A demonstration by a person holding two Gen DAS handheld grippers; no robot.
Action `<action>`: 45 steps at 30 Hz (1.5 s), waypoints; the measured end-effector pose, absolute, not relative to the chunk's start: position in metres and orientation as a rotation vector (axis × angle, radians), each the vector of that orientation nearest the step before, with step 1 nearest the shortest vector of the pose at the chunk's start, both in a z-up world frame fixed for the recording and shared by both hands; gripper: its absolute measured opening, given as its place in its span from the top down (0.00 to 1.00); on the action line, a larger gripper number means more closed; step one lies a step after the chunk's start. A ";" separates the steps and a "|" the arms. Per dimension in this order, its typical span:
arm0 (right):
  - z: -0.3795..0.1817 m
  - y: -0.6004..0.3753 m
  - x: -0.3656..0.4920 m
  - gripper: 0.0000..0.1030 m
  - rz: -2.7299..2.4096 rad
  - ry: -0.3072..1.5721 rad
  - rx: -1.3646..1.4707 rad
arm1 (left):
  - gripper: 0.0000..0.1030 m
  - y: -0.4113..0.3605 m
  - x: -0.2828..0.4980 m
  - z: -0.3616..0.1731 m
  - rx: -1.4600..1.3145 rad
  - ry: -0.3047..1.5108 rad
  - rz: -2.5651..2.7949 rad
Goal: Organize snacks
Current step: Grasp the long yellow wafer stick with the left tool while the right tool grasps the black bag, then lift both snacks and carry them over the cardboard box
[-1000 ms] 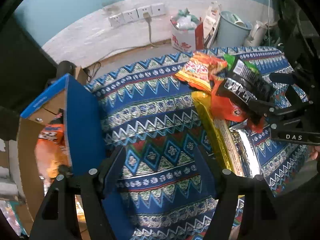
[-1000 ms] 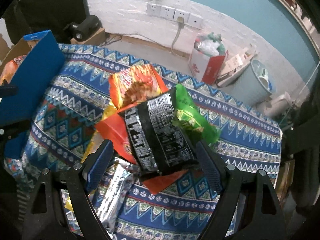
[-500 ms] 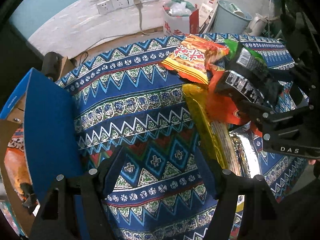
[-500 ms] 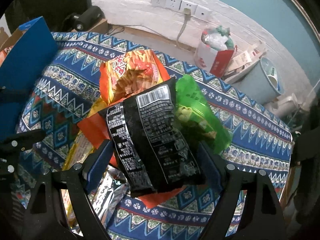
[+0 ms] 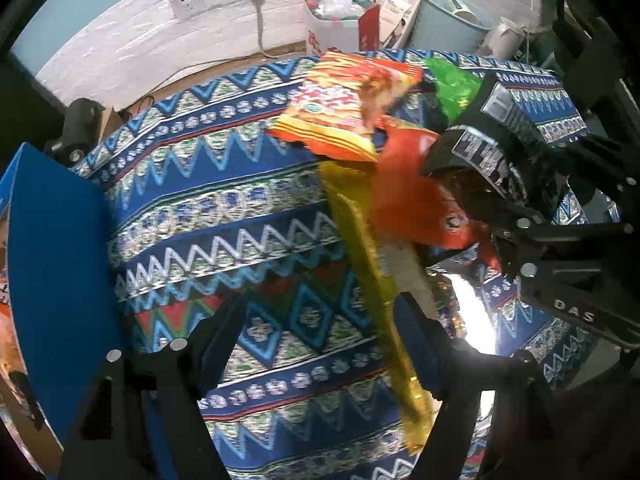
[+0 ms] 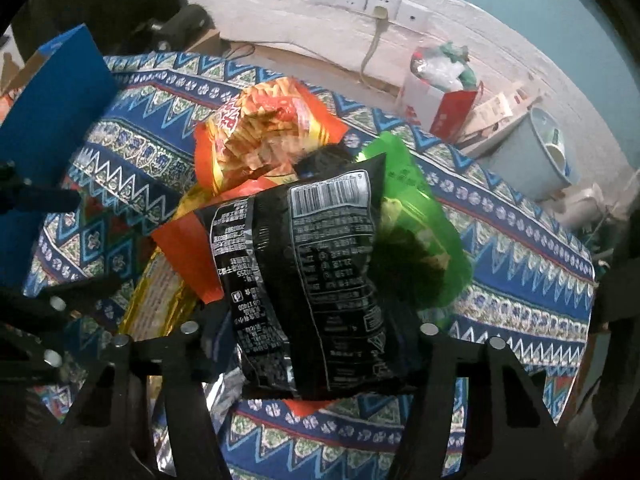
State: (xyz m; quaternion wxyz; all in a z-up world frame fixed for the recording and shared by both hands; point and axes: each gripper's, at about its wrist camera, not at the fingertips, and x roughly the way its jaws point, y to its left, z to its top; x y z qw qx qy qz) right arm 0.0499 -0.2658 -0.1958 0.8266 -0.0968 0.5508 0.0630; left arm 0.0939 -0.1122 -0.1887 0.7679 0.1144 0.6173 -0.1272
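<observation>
Two grippers, right gripper pinching black packet, left gripper spread, blue box beside.

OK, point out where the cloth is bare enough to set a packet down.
Bare cloth lies between the blue box and the yellow packet, ahead of the left gripper. A second bare patch lies right of the green bag. The middle is crowded with overlapping packets around the black bag.
</observation>
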 end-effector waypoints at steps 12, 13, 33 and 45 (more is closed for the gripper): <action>-0.186 -0.302 0.019 0.42 0.085 1.138 -0.102 | 0.17 -0.151 0.089 -0.215 0.271 1.396 -0.264; -0.186 -0.305 0.018 0.42 0.083 1.137 -0.098 | 0.17 -0.153 0.089 -0.217 0.275 1.397 -0.262; -0.185 -0.295 0.024 0.42 0.087 1.129 -0.087 | 0.70 -0.132 0.062 -0.217 0.369 1.287 -0.250; -0.169 -0.268 0.030 0.42 0.108 1.094 -0.077 | 0.72 -0.089 0.041 -0.166 0.340 1.183 -0.224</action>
